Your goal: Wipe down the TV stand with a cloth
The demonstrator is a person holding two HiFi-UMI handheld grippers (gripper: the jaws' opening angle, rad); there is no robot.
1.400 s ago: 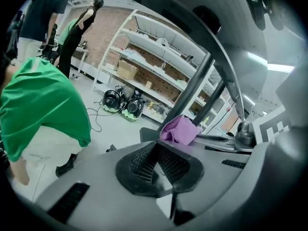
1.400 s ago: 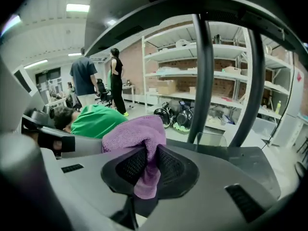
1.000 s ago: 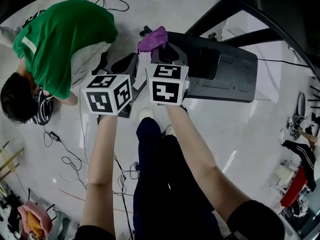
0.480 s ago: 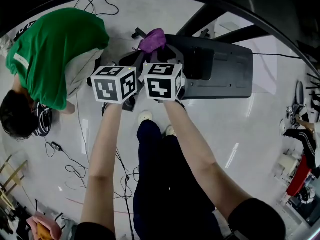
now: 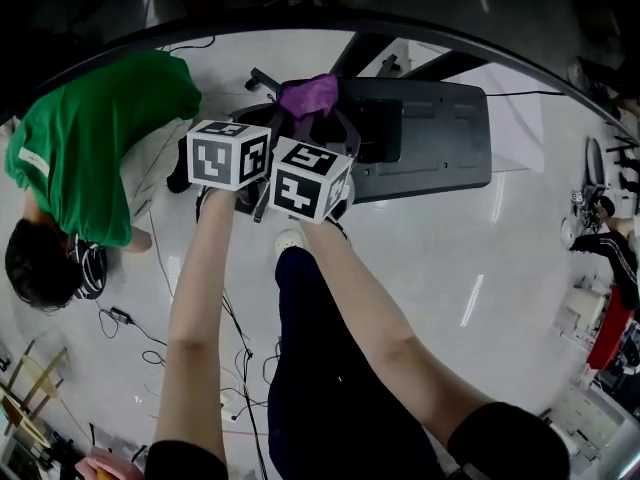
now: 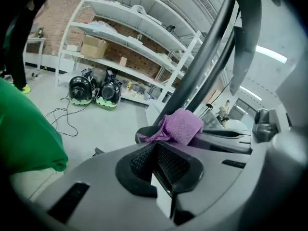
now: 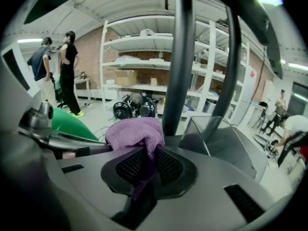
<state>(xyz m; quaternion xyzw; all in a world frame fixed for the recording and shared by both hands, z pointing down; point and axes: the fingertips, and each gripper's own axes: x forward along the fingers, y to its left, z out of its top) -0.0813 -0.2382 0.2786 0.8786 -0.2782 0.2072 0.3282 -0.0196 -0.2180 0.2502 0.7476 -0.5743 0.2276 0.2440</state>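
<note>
The purple cloth hangs bunched at the left end of the dark grey TV stand base, which lies on the pale floor. My right gripper is shut on the cloth, a fold of which is pinched between the mesh pads. Black stand poles rise just behind it. My left gripper sits close beside the right one, shut with nothing between its pads. In the left gripper view the cloth shows just ahead of it. In the head view the marker cubes hide both sets of jaws.
A person in a green shirt crouches on the floor at the left, close to my left arm. Cables trail over the floor. White shelving with boxes and two helmets stands behind. Two people stand far left.
Both grippers have drawn closer together, and the right cube has tilted. The cloth stays gripped at the stand's left end. The green-shirted person sits lower left in view.
</note>
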